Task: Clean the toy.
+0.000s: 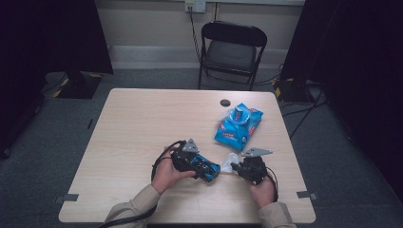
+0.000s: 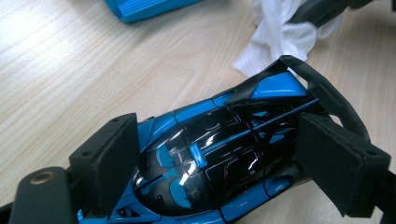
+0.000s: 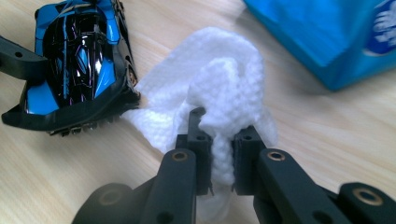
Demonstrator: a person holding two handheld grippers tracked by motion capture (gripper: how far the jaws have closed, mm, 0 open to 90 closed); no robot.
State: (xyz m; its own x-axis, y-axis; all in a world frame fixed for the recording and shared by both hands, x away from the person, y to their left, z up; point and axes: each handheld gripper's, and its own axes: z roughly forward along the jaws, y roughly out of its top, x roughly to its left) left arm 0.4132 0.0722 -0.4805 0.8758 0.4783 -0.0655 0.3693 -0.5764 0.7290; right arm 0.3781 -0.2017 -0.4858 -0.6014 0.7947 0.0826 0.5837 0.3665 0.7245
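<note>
A blue-and-black toy car (image 2: 219,158) sits near the table's (image 1: 142,123) front edge, clamped across its body by the left gripper (image 2: 205,163). Just beside the car's tail, the right gripper (image 3: 219,161) pinches a bunched white wipe (image 3: 210,88). The blue wipe pack (image 1: 238,124) lies beyond the car. Wiping well likely means holding the car steady and dragging the wipe lightly.

Left gripper (image 1: 209,172) clamps a blue toy car (image 1: 203,166); right gripper (image 1: 236,168) pinches a white wipe (image 1: 229,163).
</note>
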